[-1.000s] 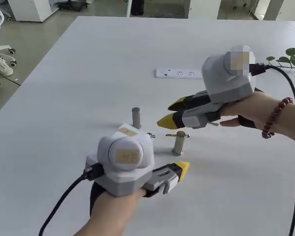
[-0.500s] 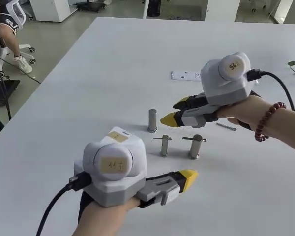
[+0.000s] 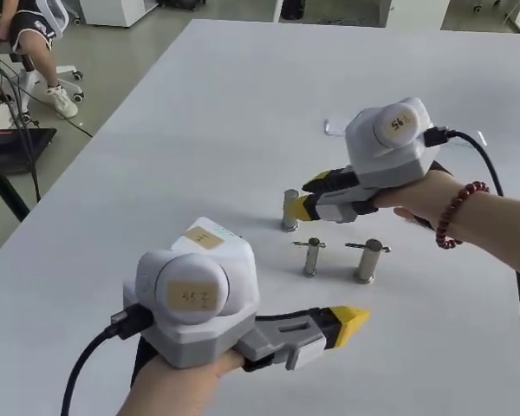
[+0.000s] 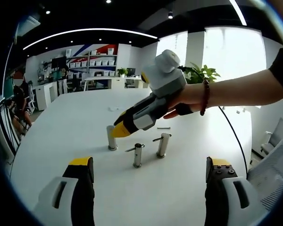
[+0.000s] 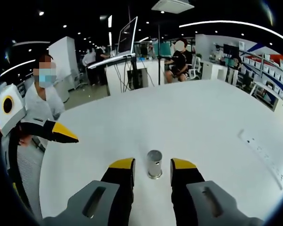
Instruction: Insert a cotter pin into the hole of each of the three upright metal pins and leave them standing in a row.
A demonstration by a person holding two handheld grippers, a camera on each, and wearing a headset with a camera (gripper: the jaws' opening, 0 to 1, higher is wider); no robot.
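Right gripper at bare metal pin, jaws apart on either side of it.
Two cotter-pinned metal pins stand just beside; left gripper jaws wide apart; tabletop edges lie well away.

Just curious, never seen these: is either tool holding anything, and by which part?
Nothing is held. The left gripper stands open; the right gripper, jaws open, straddles the bare metal pin without gripping it.

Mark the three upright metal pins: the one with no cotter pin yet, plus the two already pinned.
bare metal pin [image 5: 154,166], right gripper view, side wall just below the top rim.
middle metal pin [image 3: 309,263], head view, lower shaft.
end metal pin [image 3: 366,267], head view, lower shaft.
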